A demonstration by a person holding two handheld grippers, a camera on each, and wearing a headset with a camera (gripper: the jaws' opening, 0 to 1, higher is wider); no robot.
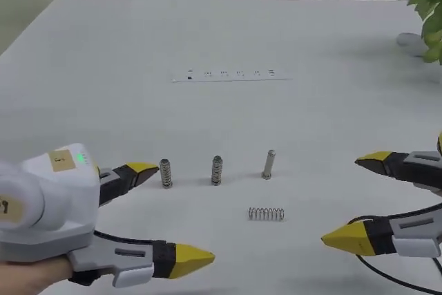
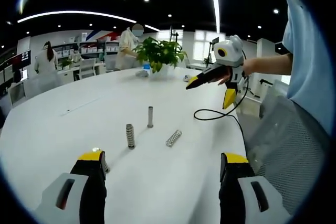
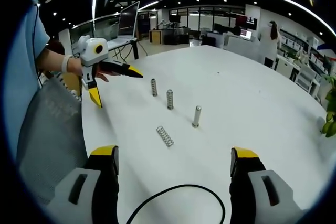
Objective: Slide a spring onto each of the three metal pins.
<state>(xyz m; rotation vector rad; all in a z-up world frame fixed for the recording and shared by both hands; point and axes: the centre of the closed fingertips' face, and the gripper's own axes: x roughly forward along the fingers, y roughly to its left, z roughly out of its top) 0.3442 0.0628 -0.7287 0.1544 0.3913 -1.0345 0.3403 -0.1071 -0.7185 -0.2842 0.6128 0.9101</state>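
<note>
The left gripper (image 1: pixel 168 212) sits at the lower left of the head view. Its two yellow-tipped jaws are spread wide apart with nothing between them. One jaw tip lies just beside the left pin (image 1: pixel 166 173), which stands upright on the white table (image 1: pixel 228 122) with a spring coiled around it.

The right gripper (image 1: pixel 352 200) comes in from the right edge. Its jaws are also spread wide and hold nothing. A black cable (image 3: pixel 178 195) loops over the table beneath it.

Between the two grippers, a loose spring (image 1: pixel 266 213) lies flat on the table. It is on the near side of the row of pins and apart from both grippers.

The middle pin (image 1: pixel 217 170) stands upright and also wears a spring. The bare pin (image 1: pixel 268 164), rightmost in the row, stands upright as a plain metal shaft, just behind the loose spring.

Farther back, a thin strip (image 1: pixel 231 74) with small markings lies on the table. A leafy green plant (image 1: pixel 429 12) shows at the far right edge.
</note>
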